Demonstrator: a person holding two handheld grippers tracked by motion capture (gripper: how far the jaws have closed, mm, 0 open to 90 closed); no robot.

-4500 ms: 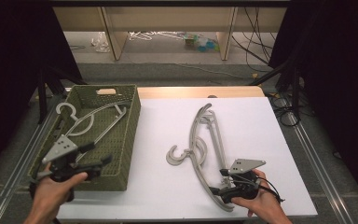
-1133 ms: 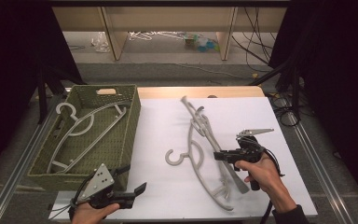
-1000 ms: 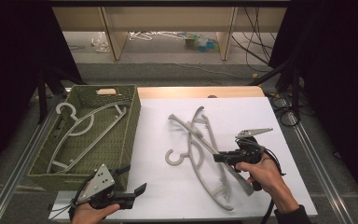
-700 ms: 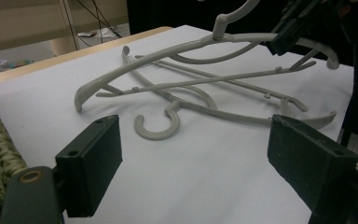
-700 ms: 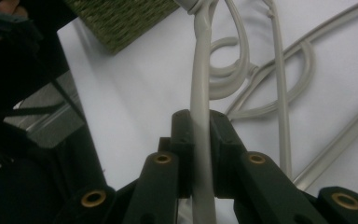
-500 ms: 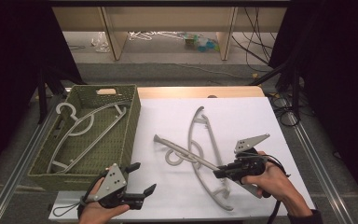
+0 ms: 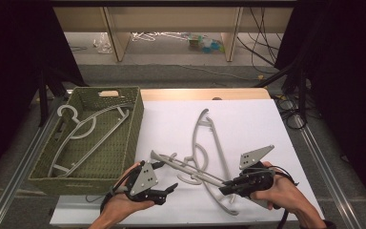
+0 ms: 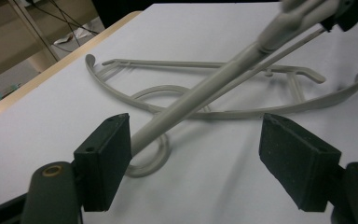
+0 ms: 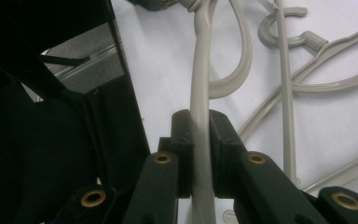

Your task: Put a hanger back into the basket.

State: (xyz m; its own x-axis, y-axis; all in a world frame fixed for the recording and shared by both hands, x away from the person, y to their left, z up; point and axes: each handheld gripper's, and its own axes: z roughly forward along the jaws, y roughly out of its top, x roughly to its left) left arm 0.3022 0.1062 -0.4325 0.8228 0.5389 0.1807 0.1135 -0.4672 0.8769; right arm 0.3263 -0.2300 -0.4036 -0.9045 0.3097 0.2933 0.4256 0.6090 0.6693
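- The left gripper [image 7: 167, 175] is held low at the near edge of the table in the left hand [image 7: 124, 202], its jaws pointed toward the right gripper.
- Its jaws have just been closing; a wide gap is seen between the pads [image 8: 105, 161], and nothing is pressed by both.
- The right gripper [image 7: 224, 188] is gripped in the right hand [image 7: 281, 191] — jaws aimed leftward and clamped tight.
- Both forearms are brought in from the near edge.

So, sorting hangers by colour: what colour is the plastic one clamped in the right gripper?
Pale grey plastic hanger, clearest in the right gripper view.
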